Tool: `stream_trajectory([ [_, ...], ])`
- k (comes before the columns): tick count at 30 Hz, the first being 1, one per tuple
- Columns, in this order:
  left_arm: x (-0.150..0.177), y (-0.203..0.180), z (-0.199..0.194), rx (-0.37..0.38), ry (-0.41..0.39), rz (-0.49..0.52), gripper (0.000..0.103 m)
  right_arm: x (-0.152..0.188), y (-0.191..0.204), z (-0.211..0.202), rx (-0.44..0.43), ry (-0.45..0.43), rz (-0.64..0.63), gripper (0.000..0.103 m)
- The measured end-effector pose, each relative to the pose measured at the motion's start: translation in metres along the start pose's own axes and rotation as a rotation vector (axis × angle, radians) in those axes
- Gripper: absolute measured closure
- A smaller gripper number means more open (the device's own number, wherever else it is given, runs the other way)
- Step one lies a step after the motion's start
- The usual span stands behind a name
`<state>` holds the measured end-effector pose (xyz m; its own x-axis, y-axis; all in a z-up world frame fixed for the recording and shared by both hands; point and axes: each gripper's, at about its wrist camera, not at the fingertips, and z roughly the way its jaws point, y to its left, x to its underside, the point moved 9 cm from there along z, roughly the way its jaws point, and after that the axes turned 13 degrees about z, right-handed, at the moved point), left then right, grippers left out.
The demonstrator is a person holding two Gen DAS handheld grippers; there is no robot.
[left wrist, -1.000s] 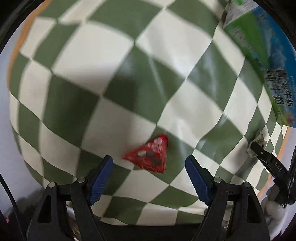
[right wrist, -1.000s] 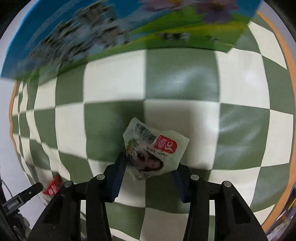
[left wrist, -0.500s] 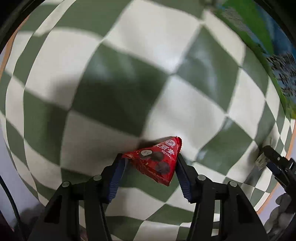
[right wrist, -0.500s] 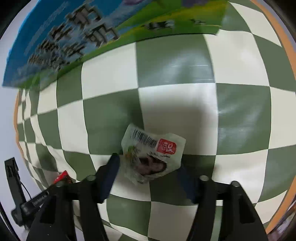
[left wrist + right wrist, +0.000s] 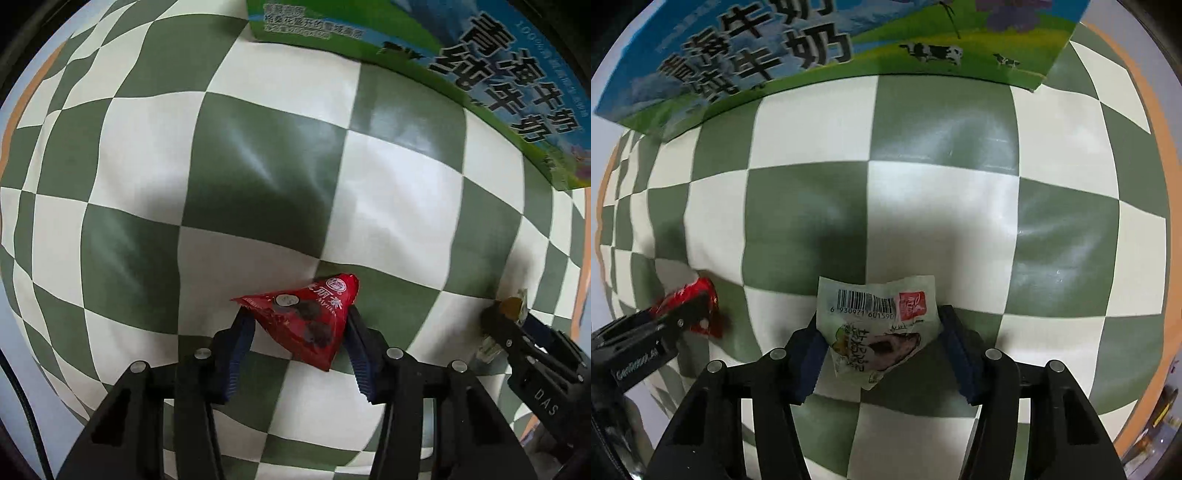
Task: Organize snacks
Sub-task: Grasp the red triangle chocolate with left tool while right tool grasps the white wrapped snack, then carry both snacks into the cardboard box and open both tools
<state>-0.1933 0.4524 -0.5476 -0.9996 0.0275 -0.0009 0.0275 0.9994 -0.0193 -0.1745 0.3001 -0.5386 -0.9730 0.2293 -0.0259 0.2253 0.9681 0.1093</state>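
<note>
My left gripper (image 5: 297, 332) is shut on a red triangular snack packet (image 5: 306, 321) and holds it above the green and white checked cloth (image 5: 258, 166). My right gripper (image 5: 879, 332) is shut on a pale green snack packet (image 5: 879, 325) with a barcode. In the right wrist view the left gripper (image 5: 665, 321) and the red packet (image 5: 705, 291) show at the far left. In the left wrist view the right gripper (image 5: 509, 325) shows at the right edge, with a bit of its packet (image 5: 517, 304).
A blue and green milk carton box (image 5: 461, 66) stands at the back of the cloth; it also shows in the right wrist view (image 5: 812, 48). The orange table edge (image 5: 1156, 155) runs along the right side.
My left gripper closed on the red packet and lifted it. My right gripper kept its hold on the pale packet. Both moved closer to the milk box.
</note>
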Motion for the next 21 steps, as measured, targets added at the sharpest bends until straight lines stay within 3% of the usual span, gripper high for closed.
stream_trajectory([
  [7, -0.009, -0.011, -0.009, 0.045, -0.005, -0.009, 0.058, -0.002, -0.002, -0.034, -0.085, -0.036, 0.021, 0.043],
  [14, -0.035, -0.02, -0.082, 0.144, -0.119, -0.007, 0.058, -0.025, 0.005, -0.097, -0.176, -0.102, 0.009, 0.043],
  [21, -0.127, -0.031, -0.188, 0.25, -0.294, 0.059, 0.058, -0.073, 0.037, -0.178, -0.281, -0.197, -0.008, 0.043],
])
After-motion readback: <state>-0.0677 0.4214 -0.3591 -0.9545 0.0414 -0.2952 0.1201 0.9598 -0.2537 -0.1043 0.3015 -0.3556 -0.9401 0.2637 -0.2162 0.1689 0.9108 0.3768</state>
